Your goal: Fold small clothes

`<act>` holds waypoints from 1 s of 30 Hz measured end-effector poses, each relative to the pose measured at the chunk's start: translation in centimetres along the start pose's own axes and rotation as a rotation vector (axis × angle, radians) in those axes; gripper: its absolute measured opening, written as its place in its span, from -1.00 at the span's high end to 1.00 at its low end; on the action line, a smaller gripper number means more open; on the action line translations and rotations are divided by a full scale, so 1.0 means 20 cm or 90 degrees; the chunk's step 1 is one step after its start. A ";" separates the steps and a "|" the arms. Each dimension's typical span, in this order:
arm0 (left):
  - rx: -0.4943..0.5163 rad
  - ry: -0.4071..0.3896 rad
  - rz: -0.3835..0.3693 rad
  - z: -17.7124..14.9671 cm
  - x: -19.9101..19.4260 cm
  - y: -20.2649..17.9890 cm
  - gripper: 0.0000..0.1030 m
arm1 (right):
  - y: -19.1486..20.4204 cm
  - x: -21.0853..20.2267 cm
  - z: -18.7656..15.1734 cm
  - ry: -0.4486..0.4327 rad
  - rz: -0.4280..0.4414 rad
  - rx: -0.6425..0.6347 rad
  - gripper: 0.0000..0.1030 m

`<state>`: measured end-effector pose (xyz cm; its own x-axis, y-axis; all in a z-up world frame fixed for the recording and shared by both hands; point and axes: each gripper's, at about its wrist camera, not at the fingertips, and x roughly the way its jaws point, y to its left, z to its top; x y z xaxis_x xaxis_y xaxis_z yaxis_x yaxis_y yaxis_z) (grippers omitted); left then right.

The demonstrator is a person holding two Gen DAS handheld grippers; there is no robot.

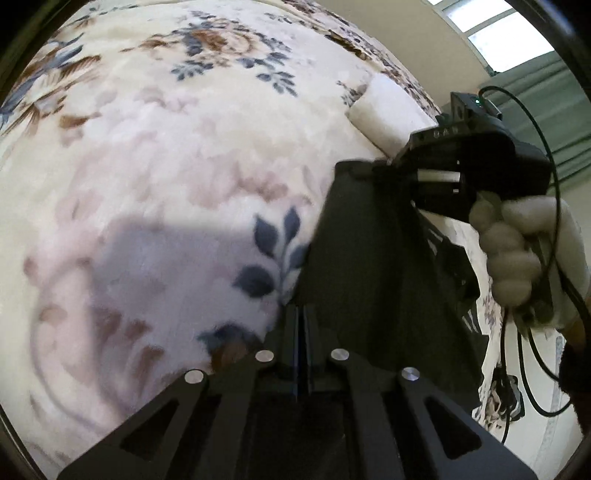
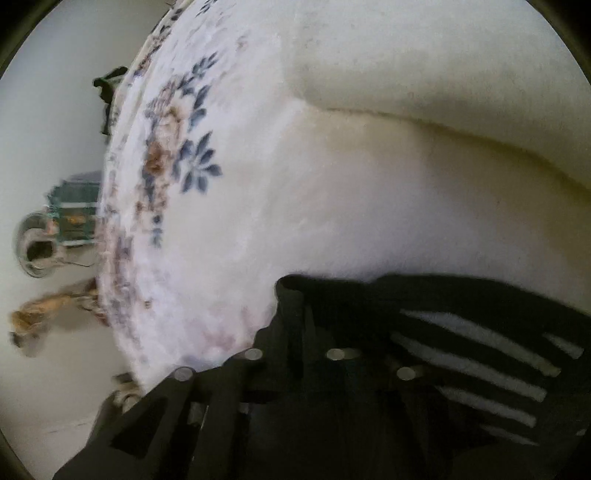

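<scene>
A small black garment [image 1: 365, 251] hangs stretched between my two grippers above a floral blanket [image 1: 166, 166]. My left gripper [image 1: 303, 314] is shut on one edge of it. In the left wrist view my right gripper [image 1: 384, 166], held by a white-gloved hand [image 1: 517, 254], pinches the far corner of the cloth. In the right wrist view the garment [image 2: 443, 332] shows white stripes and drapes over my right gripper [image 2: 295, 314], which is shut on it; its fingertips are hidden by the cloth.
A folded white cloth [image 1: 388, 110] lies on the blanket behind the right gripper. A cream pillow [image 2: 443, 74] lies on the bed. Beyond the bed edge are a green box [image 2: 74, 210], a window [image 1: 491, 33] and green curtains [image 1: 546, 103].
</scene>
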<state>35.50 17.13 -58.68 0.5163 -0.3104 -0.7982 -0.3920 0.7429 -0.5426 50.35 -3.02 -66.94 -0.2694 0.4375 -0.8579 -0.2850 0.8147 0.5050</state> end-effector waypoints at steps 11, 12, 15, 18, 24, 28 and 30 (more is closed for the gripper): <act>-0.012 0.030 0.102 -0.01 -0.19 0.02 0.75 | -0.22 -0.25 -0.10 -0.034 0.096 0.127 0.13; -0.001 0.029 0.111 0.01 -0.21 -0.01 0.57 | -0.23 -0.31 -0.13 -0.046 0.078 0.118 -0.08; 0.023 0.008 0.123 0.03 -0.24 -0.06 -0.62 | -0.27 -0.46 -0.23 -0.047 -0.024 0.056 -0.11; 0.041 0.007 0.131 0.05 -0.22 -0.12 -0.62 | -0.31 -0.35 -0.29 0.058 -0.046 0.016 -0.11; 0.070 0.037 0.125 0.03 -0.15 -0.19 -0.62 | -0.40 -0.18 -0.23 -0.001 -0.143 0.059 -0.09; 0.097 0.038 0.102 0.00 -0.19 -0.26 -0.62 | -0.49 -0.50 -0.30 -0.106 -0.080 0.149 -0.09; 0.110 0.037 0.109 -0.03 -0.22 -0.30 -0.62 | -0.51 -0.67 -0.42 -0.125 -0.060 0.159 -0.09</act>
<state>35.15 13.61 -52.06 0.4075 -0.2012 -0.8908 -0.3310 0.8766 -0.3494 49.12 -20.46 -59.85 -0.0628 0.4004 -0.9142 -0.0601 0.9128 0.4039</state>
